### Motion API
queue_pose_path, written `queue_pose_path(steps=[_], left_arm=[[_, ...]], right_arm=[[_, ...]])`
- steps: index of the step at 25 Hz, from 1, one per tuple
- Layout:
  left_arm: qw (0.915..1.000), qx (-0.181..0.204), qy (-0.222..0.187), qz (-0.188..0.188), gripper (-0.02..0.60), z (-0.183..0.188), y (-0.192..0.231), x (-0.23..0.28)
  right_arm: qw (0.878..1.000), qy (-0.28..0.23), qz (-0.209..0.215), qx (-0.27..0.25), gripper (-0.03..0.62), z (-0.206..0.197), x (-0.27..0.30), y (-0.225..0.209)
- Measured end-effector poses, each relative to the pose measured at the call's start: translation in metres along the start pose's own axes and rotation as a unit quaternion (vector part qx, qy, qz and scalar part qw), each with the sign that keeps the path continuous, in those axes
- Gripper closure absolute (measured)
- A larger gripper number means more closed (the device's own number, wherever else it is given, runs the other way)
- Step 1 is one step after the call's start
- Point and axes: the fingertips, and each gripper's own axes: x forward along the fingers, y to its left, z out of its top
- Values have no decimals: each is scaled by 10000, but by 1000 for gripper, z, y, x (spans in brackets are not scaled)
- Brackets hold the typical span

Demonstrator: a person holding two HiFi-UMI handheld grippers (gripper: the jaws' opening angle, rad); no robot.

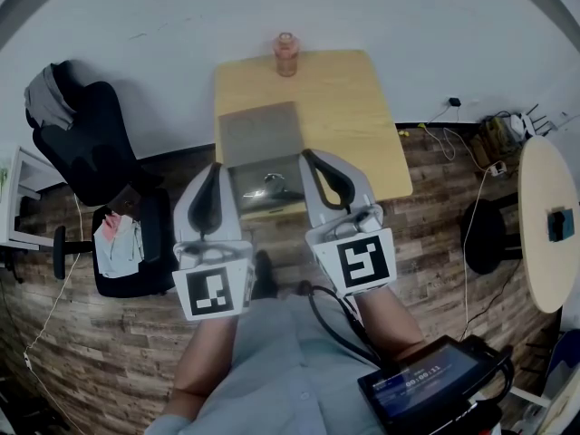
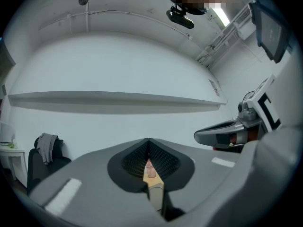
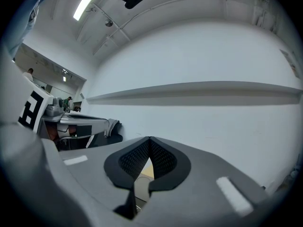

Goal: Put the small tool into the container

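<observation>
The fingers (image 2: 163, 161) of the left gripper (image 2: 148, 146) and the right gripper (image 3: 149, 144) are closed tip to tip and hold nothing. Between the two finger pairs, the open grey container (image 1: 243, 196) sits at the near edge of the counter (image 1: 362, 125), with the shiny metal small tool (image 1: 272, 185) lying inside. Beyond the fingers, open wood surface runs to a pink bottle (image 1: 286, 54) at the far edge.

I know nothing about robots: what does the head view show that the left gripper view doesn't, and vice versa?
Only the head view: the grey open box, the wood floor, a screen by the person. Only the left gripper view: the left gripper with pads pressed together, nothing between, and a ceiling light. Both: the pink bottle, the wooden table, the black chair, the right gripper.
</observation>
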Motion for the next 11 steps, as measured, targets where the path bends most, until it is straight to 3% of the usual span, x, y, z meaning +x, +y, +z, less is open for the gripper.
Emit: queue_pose_path(steps=[11], left_arm=[[10000, 11, 41, 15, 577, -5, 2, 3]], right_arm=[[10000, 15, 50, -2, 594, -6, 5, 1]])
